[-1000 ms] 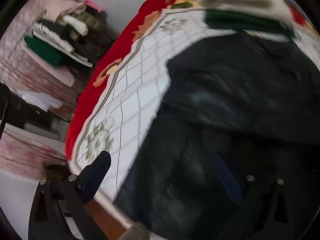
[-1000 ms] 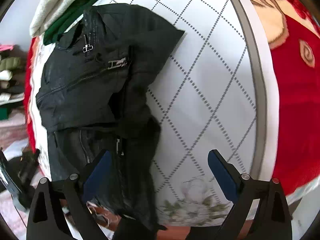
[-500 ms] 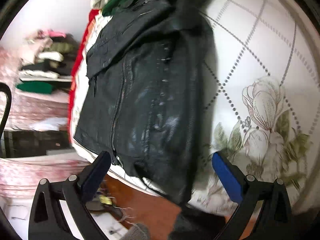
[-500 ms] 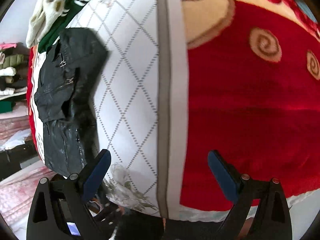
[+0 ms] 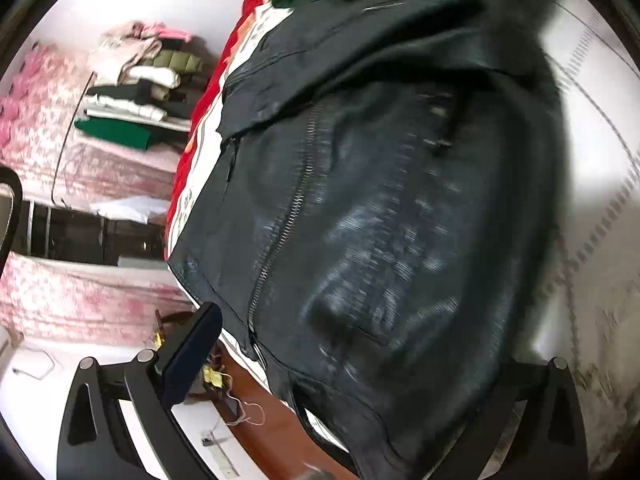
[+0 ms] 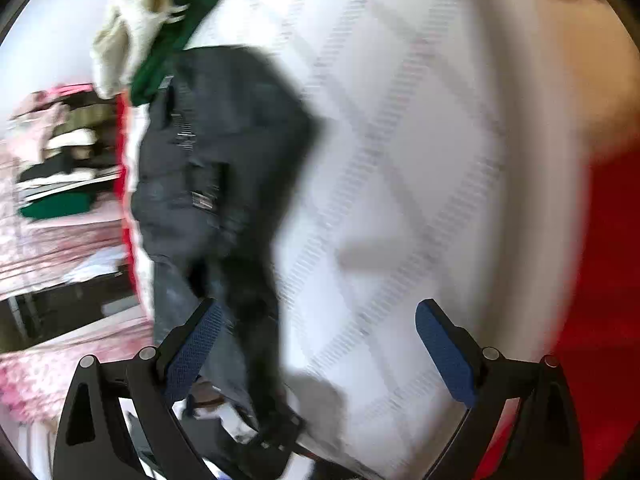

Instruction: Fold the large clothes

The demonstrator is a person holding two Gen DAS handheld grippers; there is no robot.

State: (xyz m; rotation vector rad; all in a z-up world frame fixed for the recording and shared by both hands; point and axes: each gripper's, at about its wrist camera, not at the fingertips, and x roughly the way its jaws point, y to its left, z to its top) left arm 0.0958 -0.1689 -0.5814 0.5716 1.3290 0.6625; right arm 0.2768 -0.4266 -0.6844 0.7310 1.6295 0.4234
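Here, left wrist view: one black jacket is lying on the bed, its long axis running from collar at top, far end, down to hem at the near bed edge, zipper w/ it. The hem is hanging slightly over the edge. One left hand-held gripper is hovering over the hem, fingers spread wide, grasping nothing; only one blue pad is showing, the other is hidden by the jacket. One shelf w/ stacked clothes is standing at left.

Right wrist view, blurred: same jacket is lying lengthwise at left. Right hand-held gripper is hanging released, two pads apart, over the white quilted bedspread. One green-and-cream clothes pile is sitting just beyond the collar.
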